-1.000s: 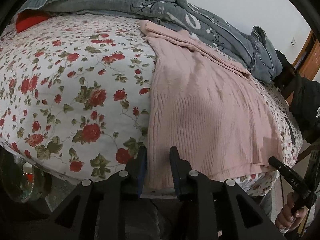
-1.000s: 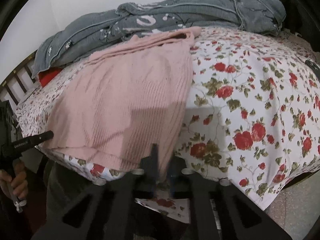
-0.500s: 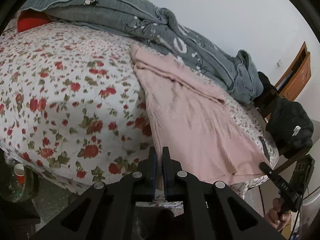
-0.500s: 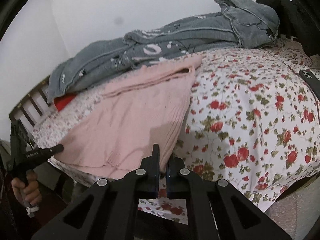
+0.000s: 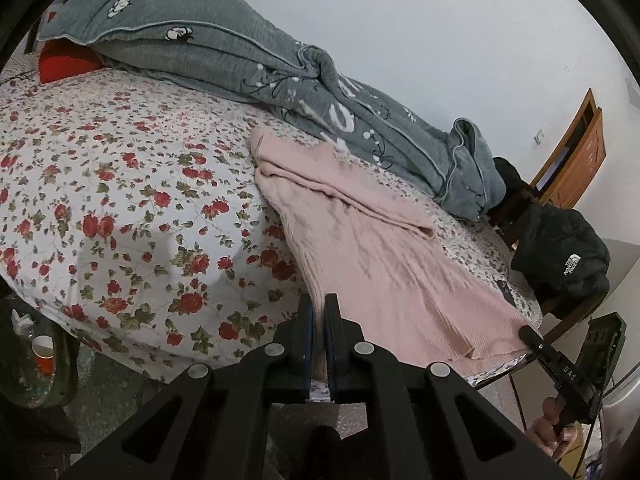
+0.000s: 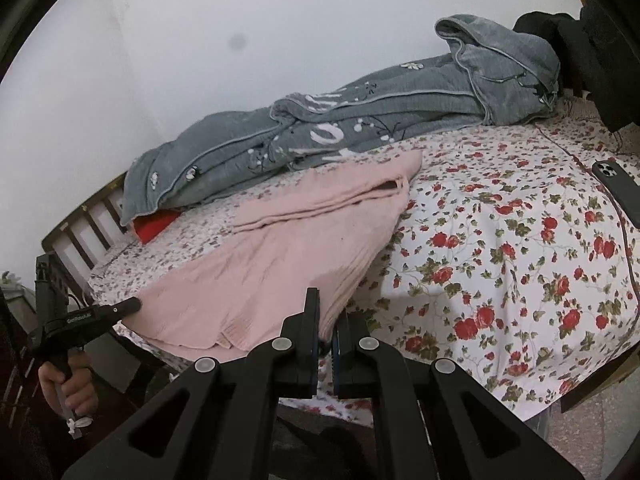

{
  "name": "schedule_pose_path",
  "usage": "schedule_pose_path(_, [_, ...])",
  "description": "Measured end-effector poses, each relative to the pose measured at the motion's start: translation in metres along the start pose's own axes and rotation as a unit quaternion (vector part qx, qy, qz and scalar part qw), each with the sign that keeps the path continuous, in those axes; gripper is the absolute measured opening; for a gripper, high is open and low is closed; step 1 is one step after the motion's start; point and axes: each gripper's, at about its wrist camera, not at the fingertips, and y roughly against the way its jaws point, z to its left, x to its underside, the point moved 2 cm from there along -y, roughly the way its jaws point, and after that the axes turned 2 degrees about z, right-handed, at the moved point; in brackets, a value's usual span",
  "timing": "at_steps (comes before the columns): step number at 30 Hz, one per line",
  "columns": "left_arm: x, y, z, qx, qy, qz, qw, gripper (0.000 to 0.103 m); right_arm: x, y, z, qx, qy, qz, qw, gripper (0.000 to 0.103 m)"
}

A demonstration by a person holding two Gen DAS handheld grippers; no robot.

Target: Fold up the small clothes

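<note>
- The left gripper (image 5: 319, 312) is clamped on the near hem corner of a pink knit sweater (image 5: 372, 264), fabric pinched between its blue-padded fingers at the bed's front edge.
- The right gripper (image 6: 326, 312) pinches the hem's opposite near corner, its jaws nearly together with pink knit between them.
- The pink knit sweater (image 6: 288, 256) lies spread on a rose-print bedsheet (image 5: 132, 208), hem toward the cameras, a folded sleeve across its far end.
- A dark smartphone (image 6: 618, 192) rests on the sheet, well apart from the sweater.
- A crumpled grey quilt (image 5: 240, 64) runs along the white wall just beyond the sweater, a red pillow (image 5: 66, 64) partly under one end.
- A black jacket (image 5: 564, 256) drapes over a chair beside the bed.
</note>
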Motion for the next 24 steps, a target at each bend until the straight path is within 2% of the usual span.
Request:
schedule_pose_path(6, [-0.006,0.004,-0.003,0.003,0.006,-0.002,1.0000,0.006,-0.003,0.006,0.002,-0.007,-0.008,-0.005,1.000,0.004])
schedule_pose_path(11, [-0.026,0.000,-0.009,0.011,0.010,-0.006,0.9999,0.006,-0.022,0.001,0.003,-0.006,-0.010,-0.016,1.000,0.004])
schedule_pose_path(17, [-0.070,-0.015,-0.012,0.013,0.023,-0.011,0.9996,0.006,-0.070,-0.022,0.005,-0.013,-0.017,-0.019,1.000,0.004])
schedule_pose_path(24, [-0.133,-0.045,-0.020,-0.024,0.014,-0.020,0.9994,0.006,-0.131,-0.065,-0.001,-0.029,-0.049,-0.011,0.998,0.004])
